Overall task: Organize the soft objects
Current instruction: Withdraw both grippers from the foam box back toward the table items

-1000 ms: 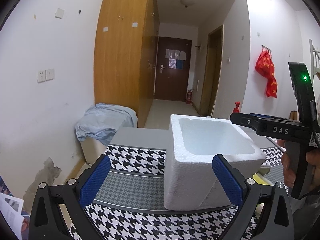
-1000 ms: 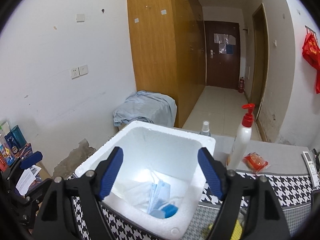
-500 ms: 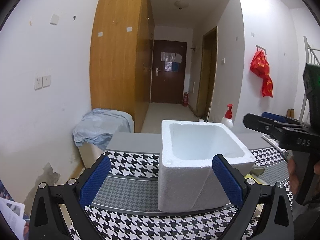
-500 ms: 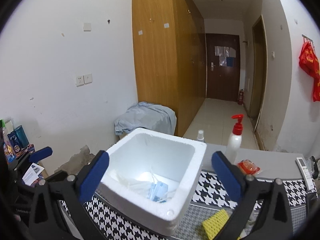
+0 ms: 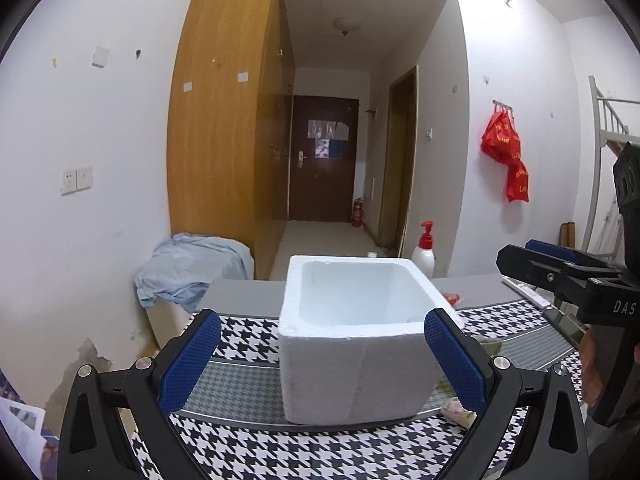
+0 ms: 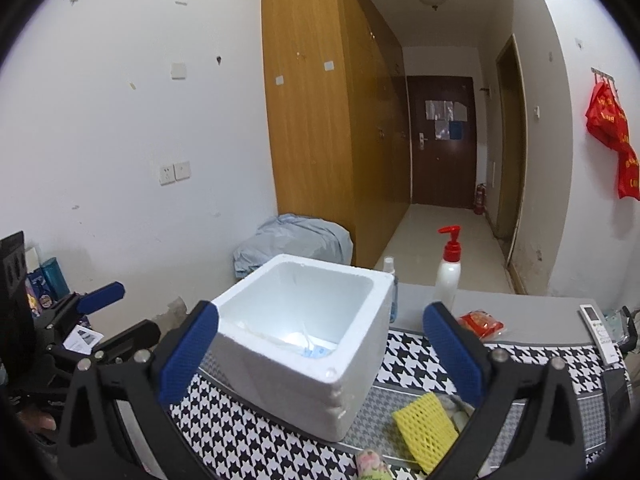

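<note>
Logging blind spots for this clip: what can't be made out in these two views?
- Foam box contents: left wrist view sees only inner walls; right wrist view shows a sliver of blue and white items behind the near wall.
- Floral item: cut off by the bottom edge, right wrist view.
- Yellow sponge: partly behind the right claw.
- Red packet: print too small.

At the far edge of the table (image 6: 520, 304) stands a white pump bottle (image 6: 447, 276) with a red top, and just beside it a small clear bottle (image 6: 389, 267). A white remote control (image 6: 599, 328) lies near the right edge. On the wall hangs a red bag (image 5: 506, 152). A light blue cloth (image 5: 188, 268) covers something beside the wooden wardrobe (image 5: 228, 120).
</note>
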### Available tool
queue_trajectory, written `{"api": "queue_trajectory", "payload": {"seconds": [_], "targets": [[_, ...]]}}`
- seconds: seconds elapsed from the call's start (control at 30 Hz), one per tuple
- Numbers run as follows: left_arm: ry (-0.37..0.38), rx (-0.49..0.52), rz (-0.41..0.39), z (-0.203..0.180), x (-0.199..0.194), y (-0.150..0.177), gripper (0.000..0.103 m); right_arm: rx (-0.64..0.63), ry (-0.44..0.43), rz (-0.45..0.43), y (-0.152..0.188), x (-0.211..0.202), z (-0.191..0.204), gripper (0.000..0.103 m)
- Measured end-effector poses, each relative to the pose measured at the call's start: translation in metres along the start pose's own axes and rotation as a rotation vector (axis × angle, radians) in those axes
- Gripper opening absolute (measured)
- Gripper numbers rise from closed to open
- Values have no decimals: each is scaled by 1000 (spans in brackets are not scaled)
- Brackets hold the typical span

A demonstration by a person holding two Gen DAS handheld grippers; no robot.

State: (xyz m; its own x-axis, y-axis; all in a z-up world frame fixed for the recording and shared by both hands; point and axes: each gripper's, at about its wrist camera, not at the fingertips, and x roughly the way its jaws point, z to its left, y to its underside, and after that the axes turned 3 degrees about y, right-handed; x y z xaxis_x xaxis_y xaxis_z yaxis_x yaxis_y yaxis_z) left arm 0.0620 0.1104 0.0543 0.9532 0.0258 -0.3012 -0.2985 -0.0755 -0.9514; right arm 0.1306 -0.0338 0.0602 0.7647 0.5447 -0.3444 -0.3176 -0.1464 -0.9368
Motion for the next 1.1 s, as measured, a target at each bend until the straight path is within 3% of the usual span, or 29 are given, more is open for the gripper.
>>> {"api": "queue_trajectory", "payload": {"seconds": [0.57, 0.73, 1.1], "targets": [[20, -5, -34, -33, -9, 21, 102, 10, 9, -47, 46, -39, -23, 103], [16, -11, -51, -42, -17, 25, 102, 3, 24, -26, 54, -41, -34, 103], [26, -15, -25, -51, -11, 41, 102, 13, 50, -31, 73, -49, -50, 103]]}}
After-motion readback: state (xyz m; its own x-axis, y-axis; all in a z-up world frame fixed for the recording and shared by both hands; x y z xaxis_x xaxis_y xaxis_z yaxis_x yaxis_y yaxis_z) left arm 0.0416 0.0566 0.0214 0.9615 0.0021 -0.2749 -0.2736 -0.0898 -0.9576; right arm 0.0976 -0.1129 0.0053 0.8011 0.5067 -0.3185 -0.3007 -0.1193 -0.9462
